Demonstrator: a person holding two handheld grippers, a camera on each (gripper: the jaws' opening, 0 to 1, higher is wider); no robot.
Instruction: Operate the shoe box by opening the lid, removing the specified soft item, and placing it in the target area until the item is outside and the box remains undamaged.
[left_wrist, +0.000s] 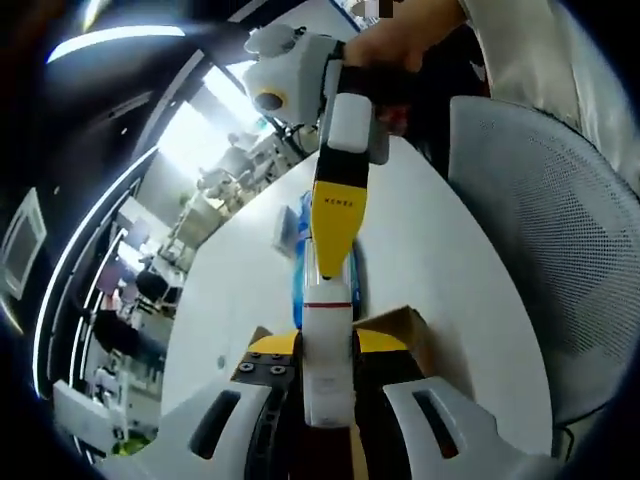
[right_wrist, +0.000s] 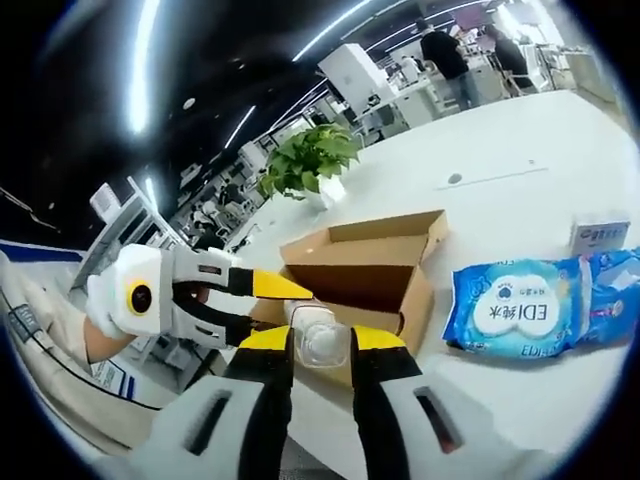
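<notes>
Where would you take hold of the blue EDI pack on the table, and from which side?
Probably from above, across its narrower width near the middle: the blue EDI pack lies flat on the white table, soft and puffed, with both long edges clear of the cardboard box.

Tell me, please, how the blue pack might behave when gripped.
The blue pack looks like wrinkled soft film, so it would probably sag and dent. Lying flat on the table, it seems unlikely to roll; its glossy wrap may slip.
</notes>
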